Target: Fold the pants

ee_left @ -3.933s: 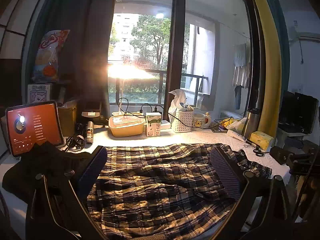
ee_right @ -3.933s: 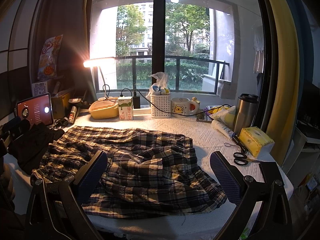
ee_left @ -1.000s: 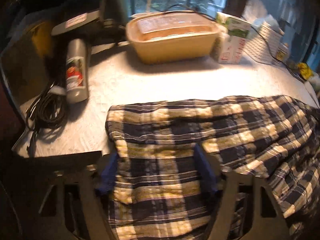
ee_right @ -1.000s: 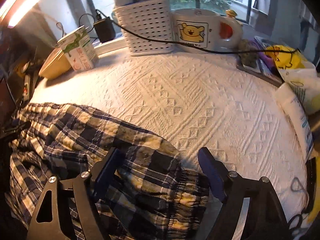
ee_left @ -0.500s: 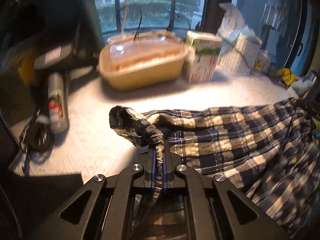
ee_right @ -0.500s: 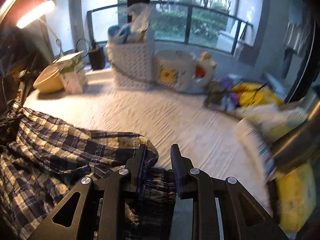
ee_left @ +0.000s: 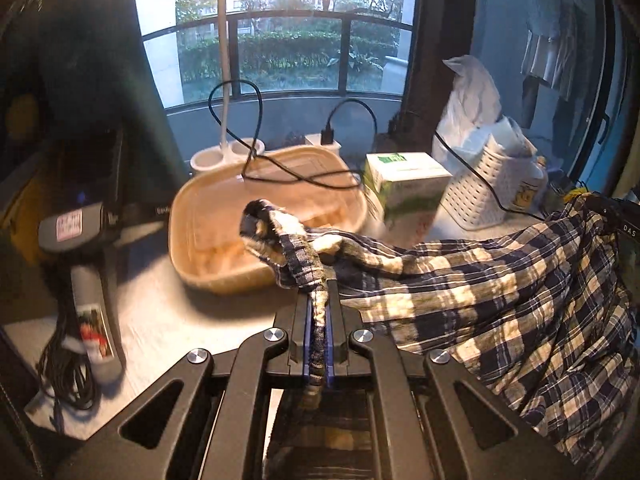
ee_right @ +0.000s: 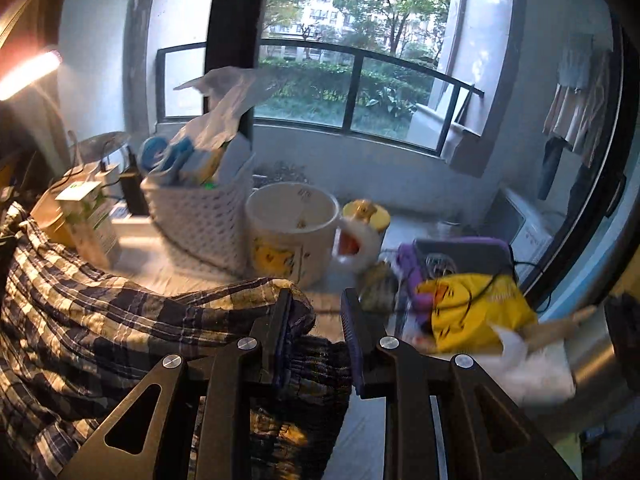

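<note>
Pants (ee_left: 500, 292): plaid, bunched, no fold visible yet. Far edge lifted off the table (ee_left: 160, 320) at 2 corners, cloth slung between them, the rest sagging toward the near side.

Left gripper (ee_left: 318, 320): jaws pressed together, pinching a thin twist of the edge; a loose cuff flops over toward the tub (ee_left: 224, 232).

Right gripper (ee_right: 316, 340): jaws part-closed on a thicker gathered wad; cloth fills the gap lower down, tips apart above it. Mug (ee_right: 288, 232) and basket (ee_right: 200, 216) just beyond.

Judgement: grasp done; carrying the edge over, laying down and smoothing remain.
</note>
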Tool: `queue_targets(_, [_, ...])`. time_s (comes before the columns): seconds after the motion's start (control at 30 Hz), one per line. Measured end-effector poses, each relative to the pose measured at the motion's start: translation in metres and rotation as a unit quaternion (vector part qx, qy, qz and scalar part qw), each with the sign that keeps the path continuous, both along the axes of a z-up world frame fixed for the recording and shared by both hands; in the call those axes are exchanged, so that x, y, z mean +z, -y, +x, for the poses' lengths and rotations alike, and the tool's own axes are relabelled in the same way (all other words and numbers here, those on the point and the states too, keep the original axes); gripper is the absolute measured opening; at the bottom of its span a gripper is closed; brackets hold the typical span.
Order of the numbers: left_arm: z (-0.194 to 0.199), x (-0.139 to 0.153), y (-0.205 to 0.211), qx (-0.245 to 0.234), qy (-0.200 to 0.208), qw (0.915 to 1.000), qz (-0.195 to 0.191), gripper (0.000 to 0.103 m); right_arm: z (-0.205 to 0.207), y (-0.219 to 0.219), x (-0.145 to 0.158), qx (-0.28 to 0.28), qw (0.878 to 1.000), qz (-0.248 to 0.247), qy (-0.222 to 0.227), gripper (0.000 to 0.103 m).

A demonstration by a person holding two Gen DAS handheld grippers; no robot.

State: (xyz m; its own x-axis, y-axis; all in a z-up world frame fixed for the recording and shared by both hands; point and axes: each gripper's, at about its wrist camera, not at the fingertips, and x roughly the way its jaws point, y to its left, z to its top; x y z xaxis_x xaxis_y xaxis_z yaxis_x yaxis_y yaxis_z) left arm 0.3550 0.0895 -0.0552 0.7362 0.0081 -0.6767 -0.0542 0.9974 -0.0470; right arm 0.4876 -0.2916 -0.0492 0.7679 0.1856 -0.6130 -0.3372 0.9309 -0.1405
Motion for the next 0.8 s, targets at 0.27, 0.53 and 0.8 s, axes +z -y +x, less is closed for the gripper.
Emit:
queue_targets(0.27, [0.008, -0.029, -0.027, 0.03, -0.063, 0.9968, -0.038, 0.023, 0.025, -0.008, -0.039, -0.005, 0.998, -0.013, -0.055, 0.029])
queue_targets(0.53, [-0.053, -0.015, -0.024, 0.024, -0.057, 0.9972, -0.041, 0.059, -0.025, 0.014, -0.021, 0.008, 0.999, 0.019, -0.039, 0.084])
queue_targets(0.8, [-0.1, -0.052, -0.025, 0.028, -0.109, 0.9909, -0.073, 0.06, -0.09, 0.038, -0.022, 0.015, 0.997, 0.038, -0.059, 0.084])
